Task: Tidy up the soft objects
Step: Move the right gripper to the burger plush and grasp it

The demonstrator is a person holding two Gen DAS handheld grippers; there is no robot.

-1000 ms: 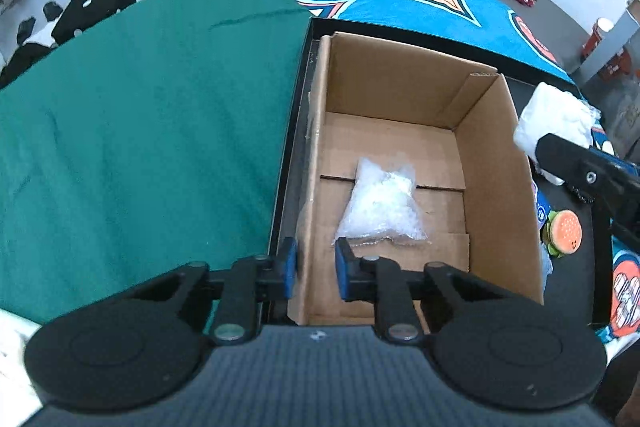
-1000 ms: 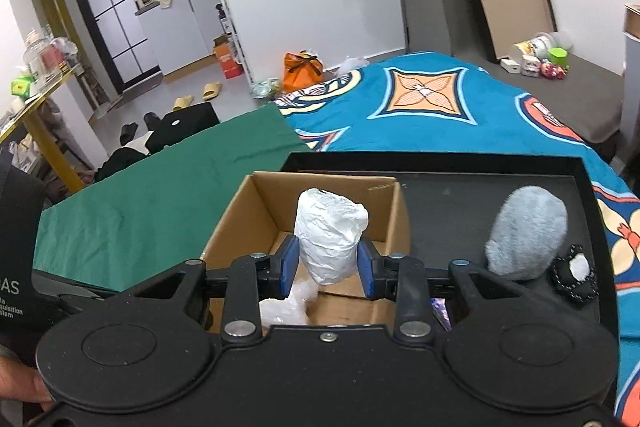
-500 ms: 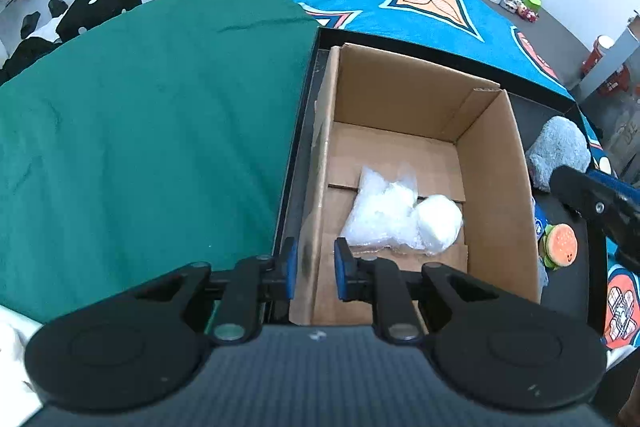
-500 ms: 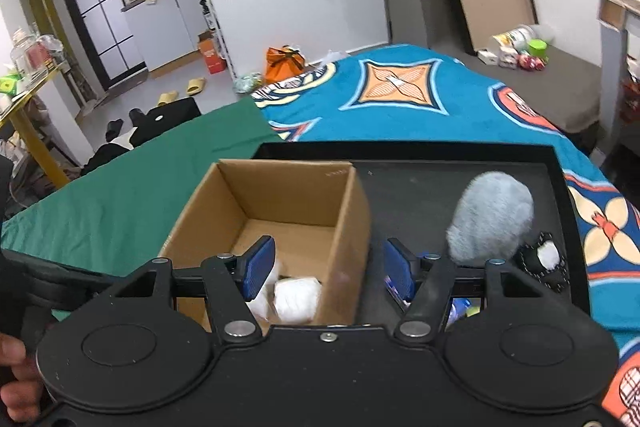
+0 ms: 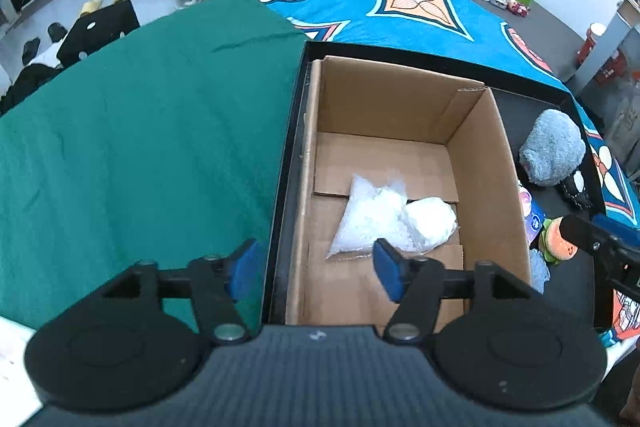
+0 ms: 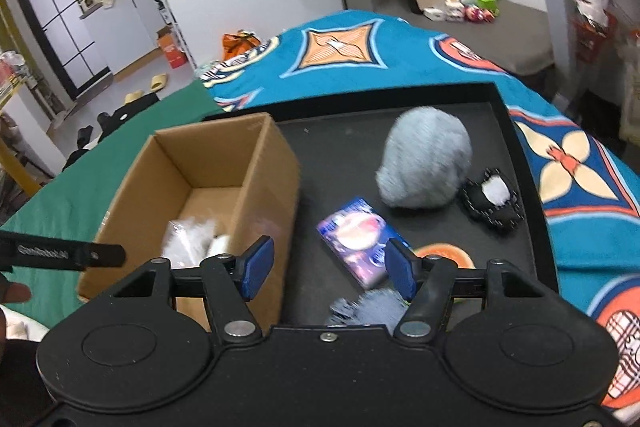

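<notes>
Sorting soft items: box point(image 5: 404, 147) stood in a black tray point(image 6: 516, 147) with two white bundles inside.
Left gripper point(image 5: 316, 273) hovered over the box's near-left wall, jaws wide apart, empty. Right gripper point(image 6: 327, 267) hung above the tray, jaws likewise spread, holding nothing. Clear bag point(image 5: 366, 219) touched white wad point(image 5: 430, 221) on the box floor. On the tray beside the box: grey plush point(image 6: 426, 161), black-white plush point(image 6: 492, 199), packet point(image 6: 358, 241), burger toy point(image 5: 558, 245).

Matt corrugated cardboard box point(image 5: 404, 131), crinkly clear plastic bag point(image 5: 366, 217), fuzzy grey plush point(image 6: 426, 157)
</notes>
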